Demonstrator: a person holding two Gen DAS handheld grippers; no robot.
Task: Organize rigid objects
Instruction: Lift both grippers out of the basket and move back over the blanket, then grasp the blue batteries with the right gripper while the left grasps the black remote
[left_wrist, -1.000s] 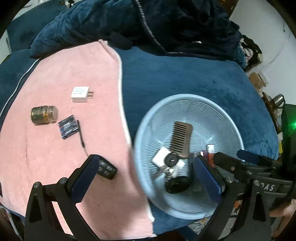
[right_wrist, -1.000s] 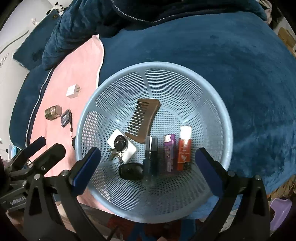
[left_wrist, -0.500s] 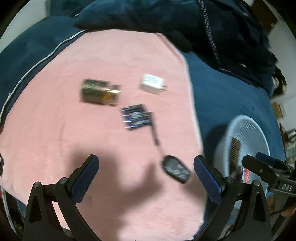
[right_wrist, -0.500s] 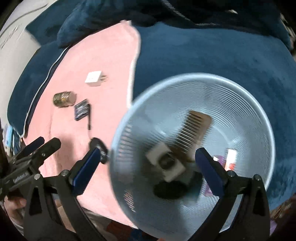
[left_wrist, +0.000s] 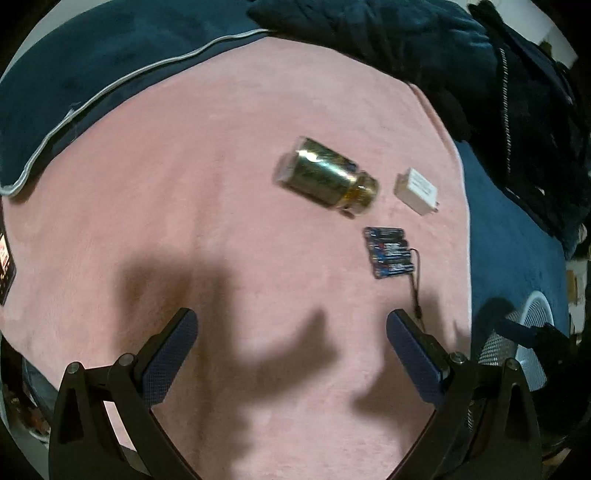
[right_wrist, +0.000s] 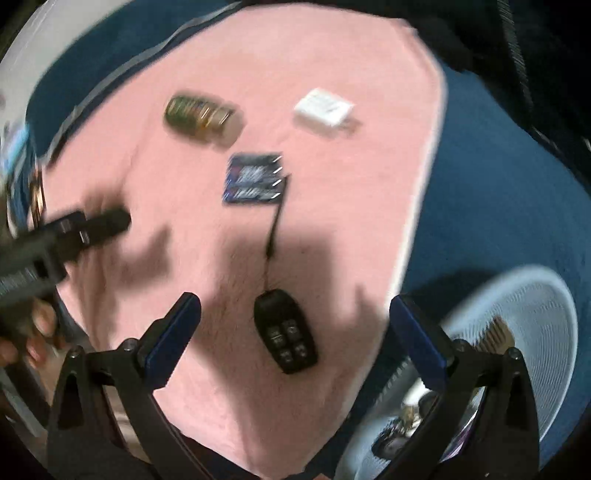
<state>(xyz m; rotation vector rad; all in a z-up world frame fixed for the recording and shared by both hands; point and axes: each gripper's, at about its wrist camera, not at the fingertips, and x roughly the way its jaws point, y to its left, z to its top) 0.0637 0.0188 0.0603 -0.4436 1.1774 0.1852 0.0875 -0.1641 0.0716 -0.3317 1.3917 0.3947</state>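
On the pink towel (left_wrist: 184, 184) lie a gold jar (left_wrist: 327, 181) on its side, a white charger plug (left_wrist: 416, 192) and a pack of blue batteries (left_wrist: 388, 252). My left gripper (left_wrist: 291, 354) is open and empty, above bare towel near the jar. In the right wrist view, a black key fob (right_wrist: 285, 330) with a cord lies between the open fingers of my right gripper (right_wrist: 295, 332). The jar (right_wrist: 197, 114), plug (right_wrist: 323, 107) and batteries (right_wrist: 255, 179) lie beyond it. The light blue basket (right_wrist: 517, 332) sits at the right, holding a comb and small items.
The towel lies on a dark blue blanket (left_wrist: 509, 240). Rumpled dark bedding (left_wrist: 480, 55) is heaped at the back right. The basket's rim (left_wrist: 532, 332) shows at the right in the left wrist view. A dark device (left_wrist: 5, 266) lies at the towel's left edge.
Both grippers have swung left, away from over the basket to over the pink towel. The key fob now lies between the right gripper's fingers. Both stay open.
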